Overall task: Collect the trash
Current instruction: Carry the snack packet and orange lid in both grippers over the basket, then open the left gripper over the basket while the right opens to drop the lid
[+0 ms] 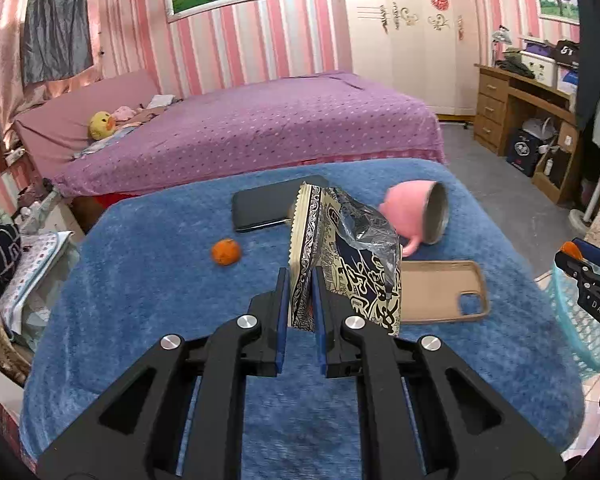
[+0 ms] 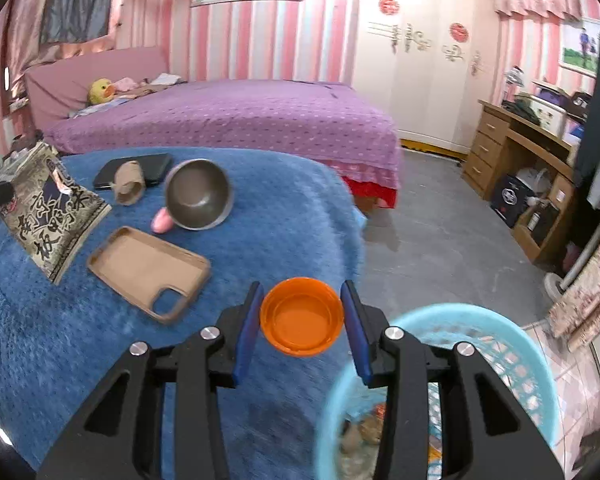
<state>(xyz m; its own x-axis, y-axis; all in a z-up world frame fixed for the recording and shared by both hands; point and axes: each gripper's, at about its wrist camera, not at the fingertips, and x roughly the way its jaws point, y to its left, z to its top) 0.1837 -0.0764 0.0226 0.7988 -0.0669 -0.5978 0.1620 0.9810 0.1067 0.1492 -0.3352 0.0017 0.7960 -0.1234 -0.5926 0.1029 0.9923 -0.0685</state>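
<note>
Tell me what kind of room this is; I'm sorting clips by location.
Most likely a home bedroom. A bed with a purple spread fills the middle, a tall white wardrobe stands against the pink striped wall, and a wooden desk sits to the right.
</note>
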